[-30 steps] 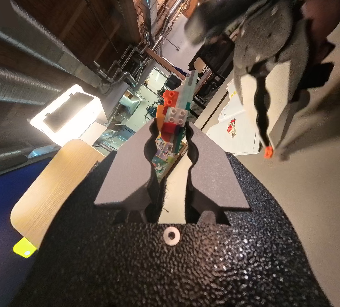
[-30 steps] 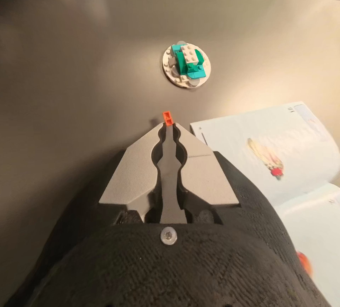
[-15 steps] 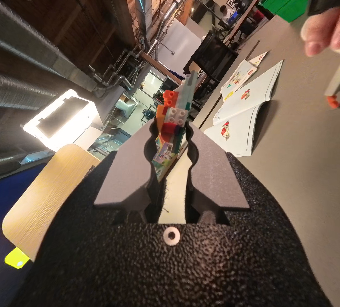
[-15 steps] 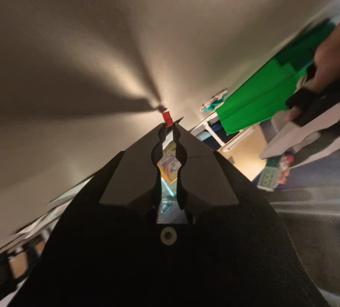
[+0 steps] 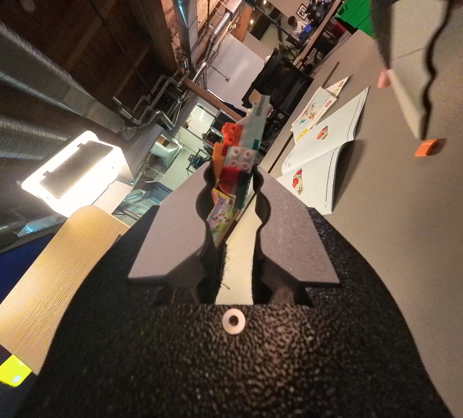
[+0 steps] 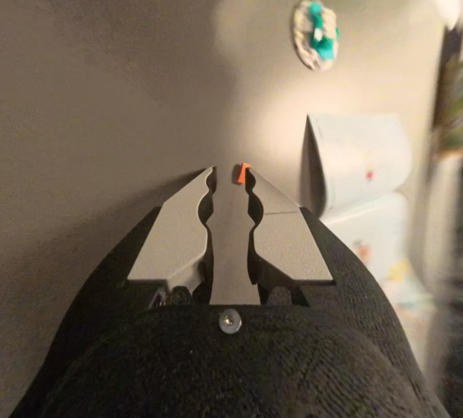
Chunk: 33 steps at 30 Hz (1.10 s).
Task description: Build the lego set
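My left gripper (image 5: pixel 233 168) is shut on a small lego assembly (image 5: pixel 240 158) of orange, grey, red and teal bricks and holds it up off the table. My right gripper (image 6: pixel 230 170) is open, tips down at the grey table (image 6: pixel 100 80). A small orange piece (image 6: pixel 241 173) sits just inside its right fingertip. In the left wrist view the right gripper (image 5: pixel 422 134) hangs just above that orange piece (image 5: pixel 428 147), which lies on the table. A round white plate with teal bricks (image 6: pixel 315 33) lies farther off.
An open instruction booklet (image 5: pixel 325 163) lies on the table right of my left gripper, and it also shows in the right wrist view (image 6: pixel 355 155). More leaflets (image 5: pixel 318 110) lie behind it. A green bin (image 5: pixel 355 5) stands at the far end.
My right gripper swung back down to the table and opened, and the orange piece it pinched now lies on the table. My left gripper kept hold of the assembly and barely moved.
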Tool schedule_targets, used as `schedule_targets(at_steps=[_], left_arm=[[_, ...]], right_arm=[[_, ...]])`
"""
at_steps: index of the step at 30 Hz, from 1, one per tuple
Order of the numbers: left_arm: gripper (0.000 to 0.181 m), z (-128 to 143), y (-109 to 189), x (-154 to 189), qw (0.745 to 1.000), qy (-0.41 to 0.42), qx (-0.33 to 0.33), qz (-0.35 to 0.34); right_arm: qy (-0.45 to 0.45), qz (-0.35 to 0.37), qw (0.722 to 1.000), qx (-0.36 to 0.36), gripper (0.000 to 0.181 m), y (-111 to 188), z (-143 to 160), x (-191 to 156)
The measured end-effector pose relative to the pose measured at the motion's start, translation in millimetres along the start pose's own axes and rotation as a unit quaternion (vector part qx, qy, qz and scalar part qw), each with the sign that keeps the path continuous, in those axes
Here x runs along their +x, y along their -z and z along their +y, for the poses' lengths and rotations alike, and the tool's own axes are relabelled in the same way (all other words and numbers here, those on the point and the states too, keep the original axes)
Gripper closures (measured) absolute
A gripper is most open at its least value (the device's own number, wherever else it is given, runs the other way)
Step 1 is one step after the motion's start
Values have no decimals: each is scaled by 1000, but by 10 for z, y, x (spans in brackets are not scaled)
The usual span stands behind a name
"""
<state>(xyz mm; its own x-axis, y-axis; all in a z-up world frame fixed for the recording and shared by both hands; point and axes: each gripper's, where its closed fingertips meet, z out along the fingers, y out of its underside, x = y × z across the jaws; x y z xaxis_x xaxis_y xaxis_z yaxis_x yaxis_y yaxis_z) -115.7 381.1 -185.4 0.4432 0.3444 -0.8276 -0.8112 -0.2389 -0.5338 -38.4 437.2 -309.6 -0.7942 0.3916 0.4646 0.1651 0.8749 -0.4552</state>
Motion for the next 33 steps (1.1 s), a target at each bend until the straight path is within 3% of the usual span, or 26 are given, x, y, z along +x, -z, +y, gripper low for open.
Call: schedule_targets(at_steps=[1,3,12,17,22,27,33], left_arm=[[154,-3,-1,17,1000,-2,1,4],[154,-14,-4,53,1000,-8,3,9],[154,-45,-15,186,999,-22,7,33],[154,-25,-24,211,999,-22,4,39],[154,-27,-24,228,999,-22,4,44],[154,-23,-25,252,998,-24,4,50],[155,-30,-20,282,998,-29,6,57]], right_arm=[[-86,-10,996,25,159,0,-23,67],[-166,-4,985,49,159,3,18,210],[-281,-96,953,65,166,-68,130,140],[-286,-111,949,68,165,-68,90,73],[-266,-153,947,98,158,-40,-148,-138],[-248,-124,956,96,158,-41,-60,-17],[-174,-142,968,112,150,-71,-151,-9]])
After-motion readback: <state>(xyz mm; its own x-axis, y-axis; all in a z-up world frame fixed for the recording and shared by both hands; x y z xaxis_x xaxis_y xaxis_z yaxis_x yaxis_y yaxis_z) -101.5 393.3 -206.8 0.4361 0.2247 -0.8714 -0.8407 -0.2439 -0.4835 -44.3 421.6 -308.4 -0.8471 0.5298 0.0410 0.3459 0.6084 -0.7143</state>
